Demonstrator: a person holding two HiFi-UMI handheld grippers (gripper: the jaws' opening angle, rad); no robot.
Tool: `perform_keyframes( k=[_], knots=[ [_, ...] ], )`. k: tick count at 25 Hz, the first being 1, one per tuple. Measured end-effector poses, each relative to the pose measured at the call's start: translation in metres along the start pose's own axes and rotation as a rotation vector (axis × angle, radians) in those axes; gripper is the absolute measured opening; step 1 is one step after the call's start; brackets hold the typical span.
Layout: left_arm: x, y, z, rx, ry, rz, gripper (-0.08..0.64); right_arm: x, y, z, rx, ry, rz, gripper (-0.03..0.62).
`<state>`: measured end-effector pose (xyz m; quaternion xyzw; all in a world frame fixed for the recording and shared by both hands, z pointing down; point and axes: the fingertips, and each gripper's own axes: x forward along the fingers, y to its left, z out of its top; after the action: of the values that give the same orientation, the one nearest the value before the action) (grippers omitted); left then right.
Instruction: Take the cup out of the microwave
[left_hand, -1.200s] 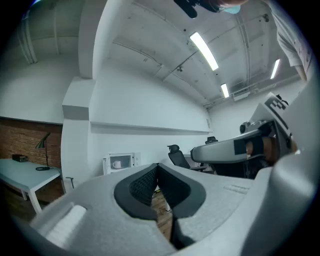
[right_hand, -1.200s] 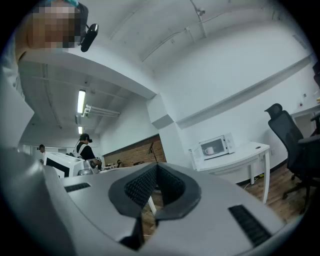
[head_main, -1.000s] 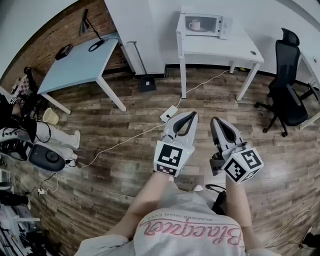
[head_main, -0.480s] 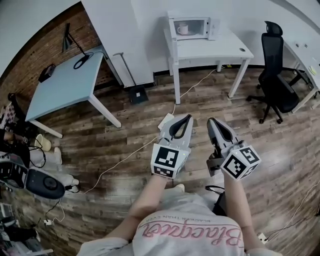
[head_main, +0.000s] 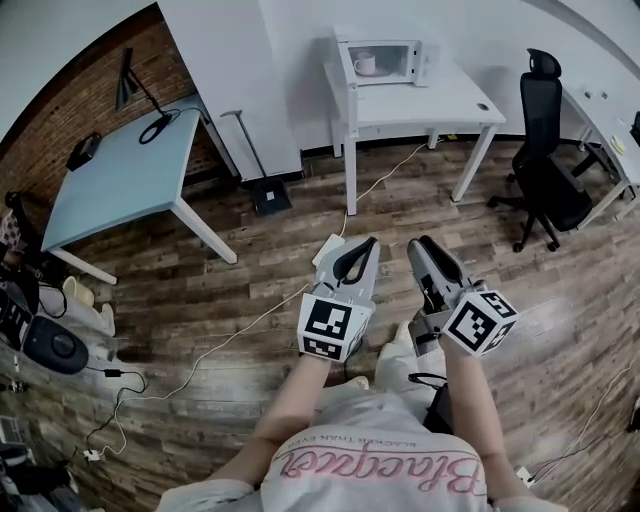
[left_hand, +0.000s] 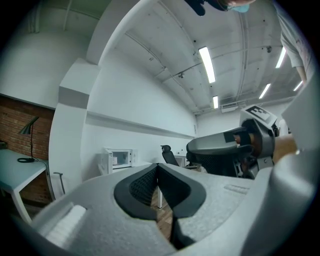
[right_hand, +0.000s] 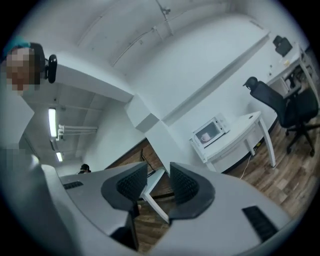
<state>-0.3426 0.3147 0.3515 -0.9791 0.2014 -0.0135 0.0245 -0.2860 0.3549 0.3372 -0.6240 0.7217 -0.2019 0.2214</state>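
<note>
The only writing is pink script across the person's shirt (head_main: 380, 468), upside down in the head view and not surely legible (the cubes (head_main: 330, 325) bear only black-and-white square markers). The cup (head_main: 365, 65) sits inside the microwave (head_main: 400, 62) on the white table (head_main: 430, 105), well apart from the left gripper (head_main: 358, 246), jaws pressed together on nothing, and the right gripper (head_main: 424, 246), jaws opening with nothing between them. Only the head view shows the blue table (head_main: 120, 180) left of the microwave and the black chair (head_main: 545, 160) to its right; only the left gripper view shows ceiling lights (left_hand: 206, 64).
</note>
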Motion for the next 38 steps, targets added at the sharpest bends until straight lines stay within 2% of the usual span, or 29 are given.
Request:
perform_keyframes(
  k=[1, 4, 8, 14, 20, 23, 26, 28, 32, 38],
  knots=[
    [0.001, 0.003, 0.000, 0.000, 0.000, 0.003, 0.005, 0.003, -0.002, 0.000, -0.029, 0.010, -0.010, 0.154],
    [0.009, 0.012, 0.000, 0.003, 0.001, 0.018, 0.005, 0.014, -0.002, 0.004, -0.049, 0.017, 0.016, 0.228],
    [0.026, 0.022, -0.002, -0.003, 0.007, 0.037, 0.005, 0.029, -0.012, 0.012, -0.043, -0.001, 0.028, 0.294],
    [0.059, 0.032, -0.003, 0.001, 0.007, 0.055, 0.005, 0.049, -0.033, 0.021, -0.044, 0.063, 0.069, 0.295],
    [0.101, 0.038, -0.004, 0.003, 0.021, 0.084, 0.005, 0.068, -0.067, 0.040, -0.183, 0.100, 0.037, 0.291],
    [0.125, 0.040, 0.001, 0.009, 0.012, 0.093, 0.005, 0.076, -0.084, 0.055, -0.261, 0.095, 0.025, 0.268],
    [0.147, 0.043, 0.004, 0.016, 0.013, 0.105, 0.005, 0.082, -0.103, 0.072, -0.337, 0.079, -0.006, 0.106],
    [0.162, 0.044, 0.003, 0.016, 0.021, 0.107, 0.005, 0.087, -0.115, 0.081, -0.353, 0.074, -0.011, 0.039],
    [0.194, 0.047, 0.004, 0.016, 0.023, 0.111, 0.005, 0.100, -0.136, 0.095, -0.390, 0.094, 0.005, 0.011],
    [0.240, 0.051, 0.008, 0.019, 0.020, 0.134, 0.005, 0.120, -0.164, 0.112, -0.454, 0.146, 0.047, 0.009]
  ],
)
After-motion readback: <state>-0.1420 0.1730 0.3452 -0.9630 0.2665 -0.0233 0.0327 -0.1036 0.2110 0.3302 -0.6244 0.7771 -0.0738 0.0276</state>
